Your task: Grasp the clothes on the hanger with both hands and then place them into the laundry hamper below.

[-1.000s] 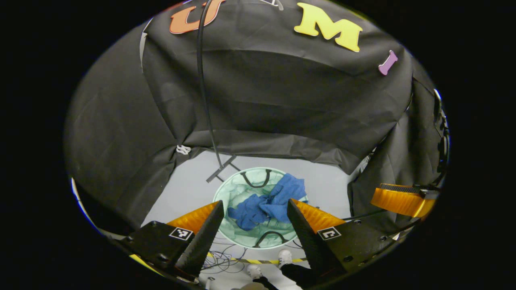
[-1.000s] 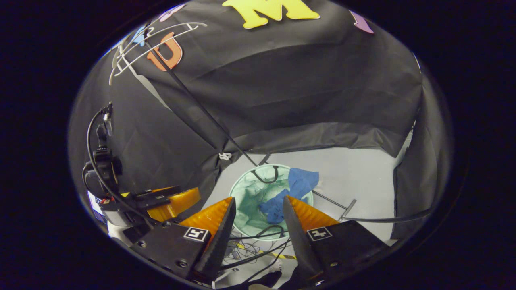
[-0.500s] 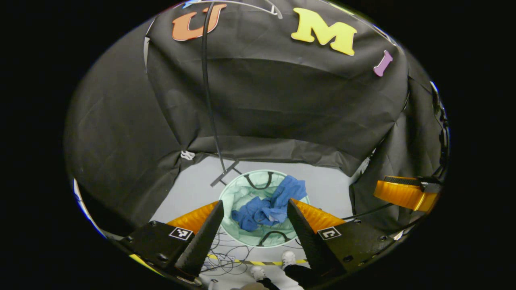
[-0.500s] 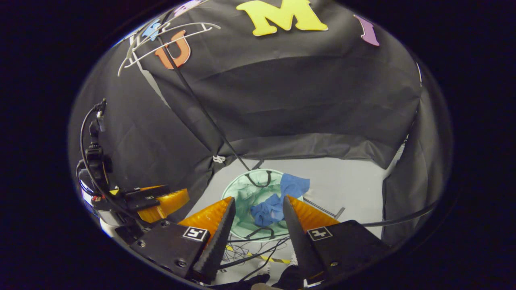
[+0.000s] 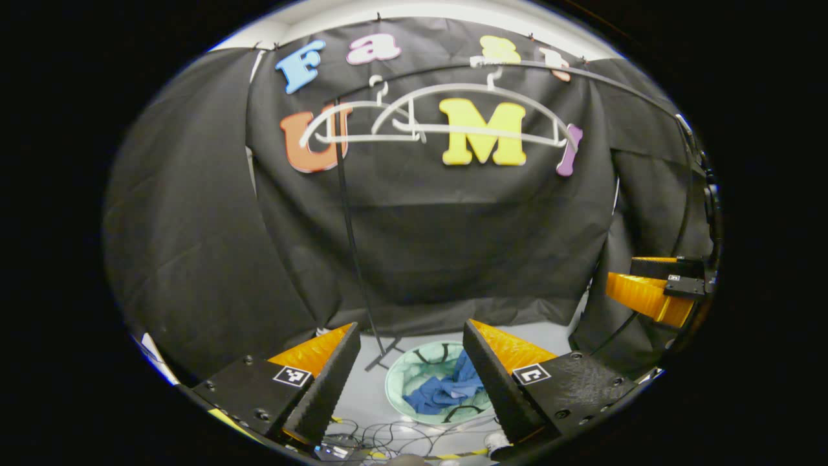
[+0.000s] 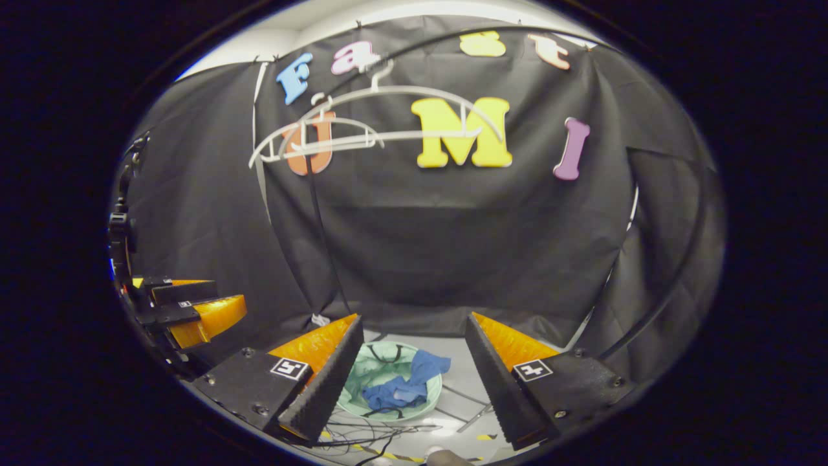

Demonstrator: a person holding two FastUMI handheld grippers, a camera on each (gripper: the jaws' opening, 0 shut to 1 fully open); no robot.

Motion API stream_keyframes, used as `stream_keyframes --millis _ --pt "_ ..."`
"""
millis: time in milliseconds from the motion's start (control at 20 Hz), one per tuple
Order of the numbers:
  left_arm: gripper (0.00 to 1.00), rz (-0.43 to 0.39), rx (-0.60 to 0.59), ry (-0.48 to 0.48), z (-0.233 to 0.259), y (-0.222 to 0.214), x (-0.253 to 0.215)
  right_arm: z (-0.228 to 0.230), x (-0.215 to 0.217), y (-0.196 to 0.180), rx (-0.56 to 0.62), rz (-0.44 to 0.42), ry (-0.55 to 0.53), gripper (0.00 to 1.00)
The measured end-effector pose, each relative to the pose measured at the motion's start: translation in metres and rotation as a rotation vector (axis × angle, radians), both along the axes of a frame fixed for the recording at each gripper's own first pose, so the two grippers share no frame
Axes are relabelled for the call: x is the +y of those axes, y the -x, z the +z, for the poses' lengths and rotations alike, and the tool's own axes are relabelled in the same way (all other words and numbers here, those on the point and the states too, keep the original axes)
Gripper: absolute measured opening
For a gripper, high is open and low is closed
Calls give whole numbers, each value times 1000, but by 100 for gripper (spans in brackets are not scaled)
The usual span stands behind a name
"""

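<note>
Above hamper (image 5: 406,395), both grippers level, jaws apart

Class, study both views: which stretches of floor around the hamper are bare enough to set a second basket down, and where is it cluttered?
Bare grey floor lies behind the laundry hamper, up to the black curtain. In front, loose cables crowd it; the rack's feet and flank it. Blue clothes fill the hamper.

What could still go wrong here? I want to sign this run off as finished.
1. The blue garment lies in the green hamper, but one end drapes over the rim on the right; it might slip out.
2. Loose cables lie on the floor by the hamper, a possible trip or snag hazard.
3. Both the left gripper and the right gripper are open, holding nothing.
</note>
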State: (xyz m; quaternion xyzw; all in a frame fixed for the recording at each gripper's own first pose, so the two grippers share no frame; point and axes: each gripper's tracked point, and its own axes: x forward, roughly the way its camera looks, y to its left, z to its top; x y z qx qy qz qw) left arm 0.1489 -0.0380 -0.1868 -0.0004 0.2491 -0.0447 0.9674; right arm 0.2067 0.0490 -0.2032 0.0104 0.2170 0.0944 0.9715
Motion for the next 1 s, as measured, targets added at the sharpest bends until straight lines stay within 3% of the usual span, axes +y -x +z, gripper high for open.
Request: stream_keyframes --millis 250,400,500,700,1000 --pt "100 28 -201 -12 84 29 19 78 -28 73 -159 -41 -17 99" --pt "95 43 -275 7 113 50 9 120 -46 104 -244 -69 -55 100" --pt "100 55 -318 -2 125 64 6 140 -62 120 -295 -82 -59 100" --pt "100 87 -370 -41 158 90 -12 161 -100 157 -330 -93 -62 100" --pt "100 172 -395 -11 181 149 -39 172 -137 188 -369 -91 -59 100"
